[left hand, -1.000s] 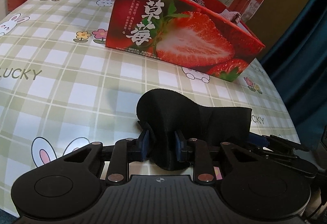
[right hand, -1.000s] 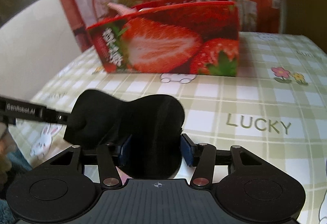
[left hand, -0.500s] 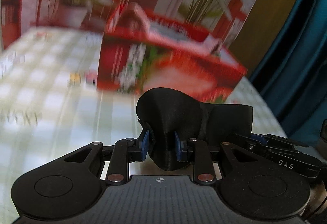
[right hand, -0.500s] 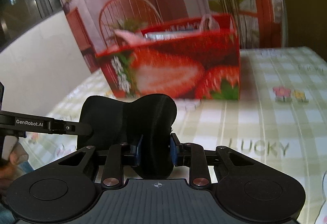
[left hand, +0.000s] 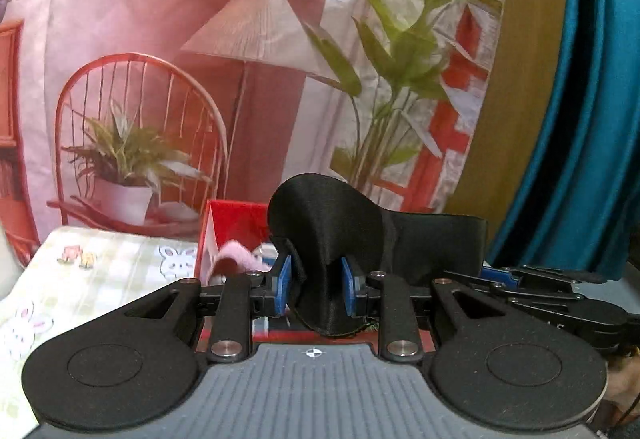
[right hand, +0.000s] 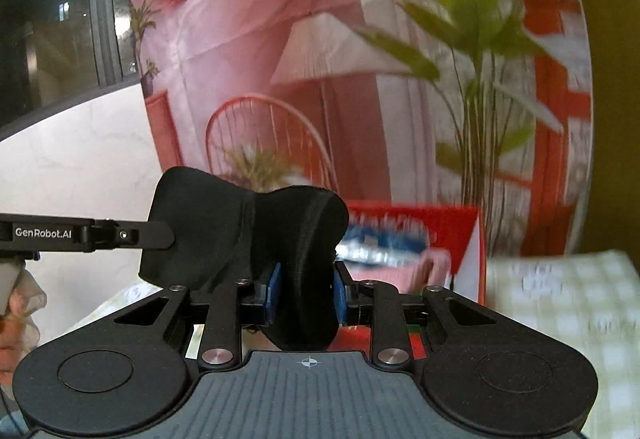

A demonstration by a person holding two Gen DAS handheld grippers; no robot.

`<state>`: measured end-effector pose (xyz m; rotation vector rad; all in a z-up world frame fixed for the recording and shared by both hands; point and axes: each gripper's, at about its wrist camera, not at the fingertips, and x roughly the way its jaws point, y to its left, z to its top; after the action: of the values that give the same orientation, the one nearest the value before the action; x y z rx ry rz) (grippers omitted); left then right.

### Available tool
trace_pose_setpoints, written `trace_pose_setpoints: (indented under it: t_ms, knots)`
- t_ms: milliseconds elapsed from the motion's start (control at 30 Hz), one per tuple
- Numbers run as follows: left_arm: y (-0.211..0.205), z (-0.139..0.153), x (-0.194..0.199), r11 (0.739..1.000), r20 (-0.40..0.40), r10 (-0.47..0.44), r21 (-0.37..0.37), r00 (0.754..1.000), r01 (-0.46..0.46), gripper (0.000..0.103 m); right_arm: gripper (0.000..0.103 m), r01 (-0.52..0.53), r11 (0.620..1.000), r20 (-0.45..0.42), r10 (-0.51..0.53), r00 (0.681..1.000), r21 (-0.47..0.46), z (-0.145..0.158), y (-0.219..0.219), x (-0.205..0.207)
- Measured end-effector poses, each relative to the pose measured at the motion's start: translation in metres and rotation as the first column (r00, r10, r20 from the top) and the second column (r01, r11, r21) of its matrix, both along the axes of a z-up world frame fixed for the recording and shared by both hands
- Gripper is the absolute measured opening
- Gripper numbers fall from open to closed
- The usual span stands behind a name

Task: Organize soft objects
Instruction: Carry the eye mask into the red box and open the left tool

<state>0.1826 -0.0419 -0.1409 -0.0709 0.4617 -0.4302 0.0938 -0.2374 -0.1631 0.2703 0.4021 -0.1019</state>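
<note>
a: where's the black eye mask (left hand: 320, 235)?

b: slung between both tools, above the open red box (left hand: 236, 217). the left tool (left hand: 316, 293) pinches one lobe; the right tool (right hand: 306, 295) pinches the other.

a: why two grips?

b: i'd judge it keeps the floppy fabric spread so it can go in flat, not bunched.

a: anything in the box?

b: something pink (left hand: 234, 259) sits inside. the checked tabletop (left hand: 108, 271) lies to the side.

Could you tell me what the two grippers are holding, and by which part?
Both hold one black eye mask: left gripper pinches one end lobe, right gripper the other.
</note>
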Motion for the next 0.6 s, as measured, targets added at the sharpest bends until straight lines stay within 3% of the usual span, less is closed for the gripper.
trace_pose_setpoints:
  t_ms: [167, 367, 600]
  knots:
    - [-0.011, -0.011, 0.045, 0.998, -0.092, 0.014, 0.058, 0.996, -0.009, 0.029, 0.025, 0.022, 1.0, -0.039, -0.021, 0.999, 0.005, 0.0, -0.017, 0.035]
    - [-0.019, -0.04, 0.081, 0.992, -0.205, 0.024, 0.125, 0.979, 0.002, 0.033, 0.025, 0.046, 0.998, -0.18, -0.036, 0.983, 0.049, -0.028, -0.031, 0.068]
    - [-0.019, -0.059, 0.1, 0.984, -0.251, 0.042, 0.176, 0.967, 0.002, 0.034, 0.027, 0.104, 0.991, -0.3, -0.076, 0.951, 0.079, -0.053, -0.043, 0.089]
